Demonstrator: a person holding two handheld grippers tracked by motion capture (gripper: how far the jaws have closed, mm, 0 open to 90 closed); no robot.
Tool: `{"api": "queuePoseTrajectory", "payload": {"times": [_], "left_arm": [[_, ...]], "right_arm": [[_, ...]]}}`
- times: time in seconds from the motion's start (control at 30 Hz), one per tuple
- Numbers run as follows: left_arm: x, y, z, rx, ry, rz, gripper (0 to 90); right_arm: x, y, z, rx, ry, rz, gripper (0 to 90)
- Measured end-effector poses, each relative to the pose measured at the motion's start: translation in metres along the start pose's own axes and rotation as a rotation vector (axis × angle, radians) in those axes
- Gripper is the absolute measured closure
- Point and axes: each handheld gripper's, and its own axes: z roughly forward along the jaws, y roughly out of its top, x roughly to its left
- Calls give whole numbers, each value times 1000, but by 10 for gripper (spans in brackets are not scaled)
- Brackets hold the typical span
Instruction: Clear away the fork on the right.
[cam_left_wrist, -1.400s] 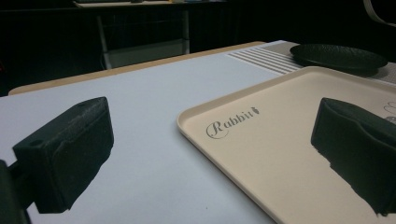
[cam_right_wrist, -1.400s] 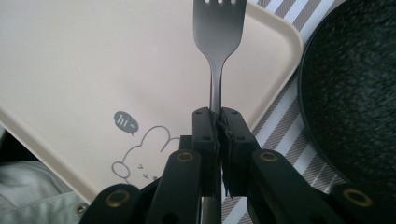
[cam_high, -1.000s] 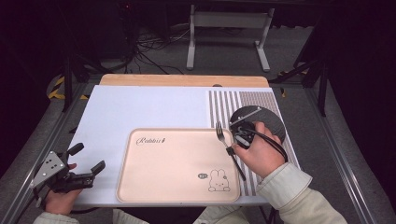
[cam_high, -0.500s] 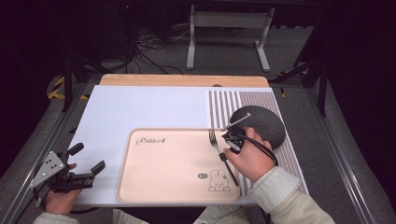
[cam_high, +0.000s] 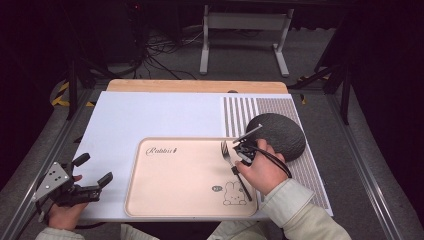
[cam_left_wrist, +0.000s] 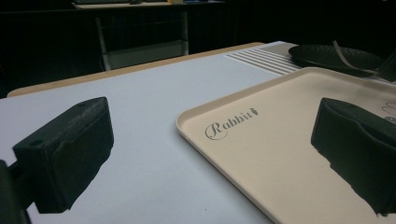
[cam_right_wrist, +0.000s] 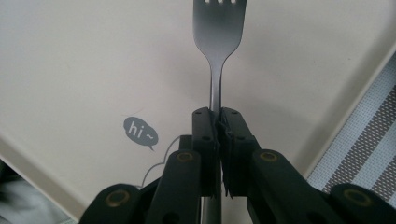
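1. We read "Rabbit" in dark cursive script on the beige tray (cam_left_wrist: 289, 154), near one of its corners; a small dark mark follows the word.
2. We read "hi~" in white letters inside a small grey speech bubble (cam_right_wrist: 140, 132) printed on the same tray, beside the outline drawing of a rabbit (cam_high: 235, 193).
3. We can make out no other text.

High view looking down the table; both tool views low, close, sharing the beige tray (cam_high: 190, 170)
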Motion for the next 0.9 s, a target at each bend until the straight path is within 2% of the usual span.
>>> {"api": "queuePoseTrajectory", "payload": {"times": [0.53,0.9], "left_arm": [[0,0,0,-2,0,-3,0],[0,0,0,1,0,0,0]], "right_arm": [[-3,4,18,24,1,39,857],[-4,5,22,45,10,44,856]]}}
